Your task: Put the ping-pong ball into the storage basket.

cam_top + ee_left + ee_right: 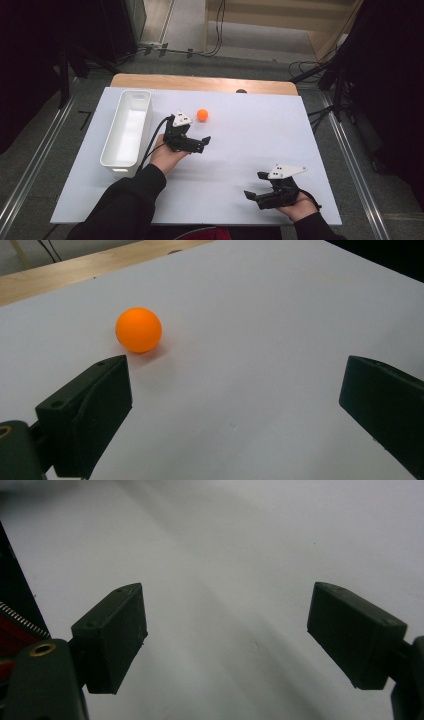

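White table top (240, 165): small round orange plastic ball (202, 115) sits just past left gripper (200, 145), jaws spread wide & empty; a bump could roll it away.

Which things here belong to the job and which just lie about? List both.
In the job: orange ball; left gripper, open, nearest the ball; likely the white bin.
Lying about: right gripper, open and idle; cables on the floor.
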The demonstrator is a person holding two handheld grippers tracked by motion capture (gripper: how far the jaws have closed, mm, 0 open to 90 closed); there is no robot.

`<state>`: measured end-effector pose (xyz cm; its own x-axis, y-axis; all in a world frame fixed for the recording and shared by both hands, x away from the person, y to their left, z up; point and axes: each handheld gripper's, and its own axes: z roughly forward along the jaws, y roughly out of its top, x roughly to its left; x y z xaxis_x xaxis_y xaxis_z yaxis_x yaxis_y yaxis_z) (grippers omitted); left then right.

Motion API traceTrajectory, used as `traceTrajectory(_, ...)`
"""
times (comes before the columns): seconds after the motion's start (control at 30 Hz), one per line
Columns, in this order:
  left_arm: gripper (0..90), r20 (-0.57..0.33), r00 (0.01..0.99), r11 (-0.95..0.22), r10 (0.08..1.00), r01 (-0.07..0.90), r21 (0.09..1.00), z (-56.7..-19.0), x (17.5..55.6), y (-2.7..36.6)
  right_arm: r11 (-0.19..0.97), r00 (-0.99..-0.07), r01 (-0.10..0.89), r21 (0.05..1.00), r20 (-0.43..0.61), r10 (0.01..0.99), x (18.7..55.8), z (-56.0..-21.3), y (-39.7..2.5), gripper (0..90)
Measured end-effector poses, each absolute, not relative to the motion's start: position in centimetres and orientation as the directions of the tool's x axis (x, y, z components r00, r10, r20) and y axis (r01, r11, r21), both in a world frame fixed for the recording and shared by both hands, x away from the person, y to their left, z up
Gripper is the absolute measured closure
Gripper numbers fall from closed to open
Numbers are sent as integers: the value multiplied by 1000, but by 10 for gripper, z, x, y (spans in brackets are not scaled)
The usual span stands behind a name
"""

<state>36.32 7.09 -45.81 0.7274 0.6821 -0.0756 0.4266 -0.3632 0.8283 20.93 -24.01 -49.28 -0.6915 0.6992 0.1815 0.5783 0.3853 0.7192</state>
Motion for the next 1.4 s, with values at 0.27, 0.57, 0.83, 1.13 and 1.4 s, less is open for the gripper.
traceTrajectory(0.27, 9, -69, 723, -364, 688, 425, 828, -459, 369, 67, 383, -691, 579, 720, 183, 699, 210, -493, -240, 148)
traceTrajectory(0.57, 9, -62, 714, -357, 697, 421, 834, -457, 379, 63, 385, -691, 579, 719, 183, 699, 209, -493, -240, 148)
traceTrajectory(0.83, 9, -53, 706, -367, 706, 428, 826, -460, 389, 57, 382, -689, 582, 718, 185, 701, 210, -493, -240, 148)
traceTrajectory(1.13, 9, -84, 691, -353, 718, 465, 812, -464, 401, 51, 370, -680, 586, 721, 188, 709, 210, -492, -242, 148)
traceTrajectory(1.4, 9, -88, 685, -343, 723, 467, 815, -461, 412, 47, 377, -686, 582, 720, 186, 704, 210, -492, -241, 148)
